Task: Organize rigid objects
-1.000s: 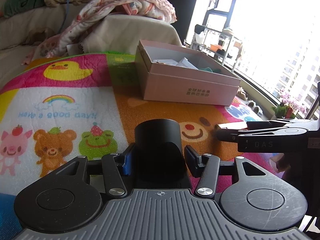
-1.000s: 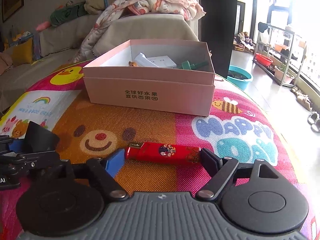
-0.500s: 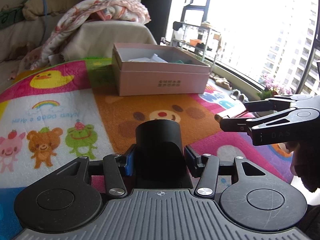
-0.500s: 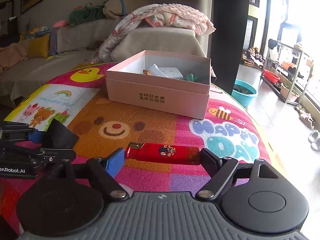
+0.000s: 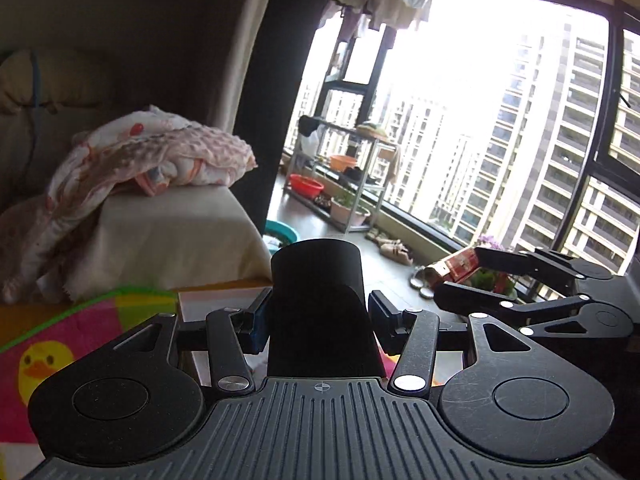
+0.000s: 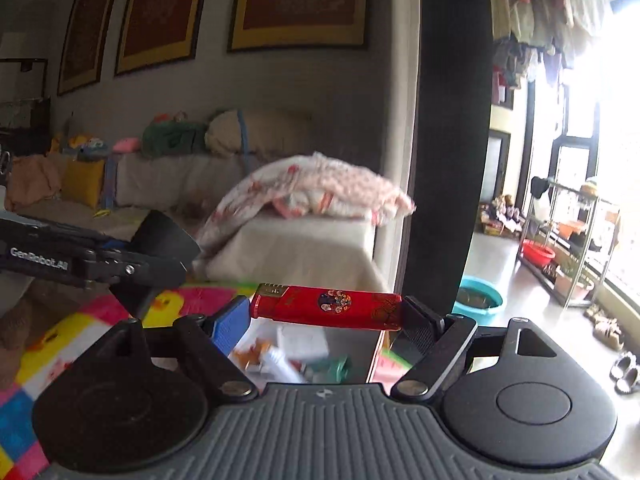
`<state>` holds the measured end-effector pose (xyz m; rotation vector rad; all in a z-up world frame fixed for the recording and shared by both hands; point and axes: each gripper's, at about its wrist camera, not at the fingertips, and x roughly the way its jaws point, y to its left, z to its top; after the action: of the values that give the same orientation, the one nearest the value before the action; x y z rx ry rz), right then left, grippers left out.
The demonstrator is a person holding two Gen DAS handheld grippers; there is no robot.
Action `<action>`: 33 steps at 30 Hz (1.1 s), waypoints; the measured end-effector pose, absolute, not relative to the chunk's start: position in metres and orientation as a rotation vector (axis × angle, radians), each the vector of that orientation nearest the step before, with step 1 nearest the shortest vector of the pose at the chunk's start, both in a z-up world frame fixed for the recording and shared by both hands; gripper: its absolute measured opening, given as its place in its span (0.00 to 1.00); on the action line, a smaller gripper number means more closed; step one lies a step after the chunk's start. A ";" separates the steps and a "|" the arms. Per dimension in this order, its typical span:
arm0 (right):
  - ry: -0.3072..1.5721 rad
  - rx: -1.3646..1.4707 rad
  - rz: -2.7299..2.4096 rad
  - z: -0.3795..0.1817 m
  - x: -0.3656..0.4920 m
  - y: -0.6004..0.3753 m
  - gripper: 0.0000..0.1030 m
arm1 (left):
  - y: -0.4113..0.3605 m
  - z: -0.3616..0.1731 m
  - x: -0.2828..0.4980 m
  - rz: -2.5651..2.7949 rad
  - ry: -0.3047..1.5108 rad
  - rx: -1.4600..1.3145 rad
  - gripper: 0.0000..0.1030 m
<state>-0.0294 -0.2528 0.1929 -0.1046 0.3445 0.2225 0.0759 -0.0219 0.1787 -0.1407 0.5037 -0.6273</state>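
Observation:
A black cylindrical cap stands upright between my left gripper's pads, which are shut on it. The right wrist view shows that left gripper at the left edge with the same black cap. My right gripper is shut on a red lighter, held lengthwise between the blue pad and the black pad. In the left wrist view the right gripper hangs to the right with the red lighter. The open pink box lies below both grippers, with small items inside.
The colourful play mat covers the low surface. A sofa end with a pink patterned blanket stands behind the box. A dark pillar, a teal basin and a balcony rack are to the right.
Both grippers have risen with their objects and tilted upward. The pink box has dropped from the middle of each view to just under the fingers. Neither grip has changed.

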 end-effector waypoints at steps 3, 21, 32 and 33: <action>0.348 -0.123 0.188 0.211 0.026 -0.247 0.80 | -0.032 0.165 0.129 -0.571 0.564 -0.161 0.54; 0.630 0.111 0.105 0.130 0.125 -0.260 0.81 | -0.003 0.098 0.138 -0.514 0.571 -0.169 0.52; 0.654 -0.015 0.074 0.073 -0.021 -0.229 0.86 | 0.027 0.048 -0.024 -0.304 0.666 0.088 0.52; 0.693 0.011 0.094 0.064 -0.025 -0.226 0.86 | 0.028 0.040 -0.029 -0.294 0.686 0.082 0.52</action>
<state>-0.0253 -0.2259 0.0637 0.0111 0.6928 0.0943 -0.0288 0.0276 0.0396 0.0824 0.6863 -0.2941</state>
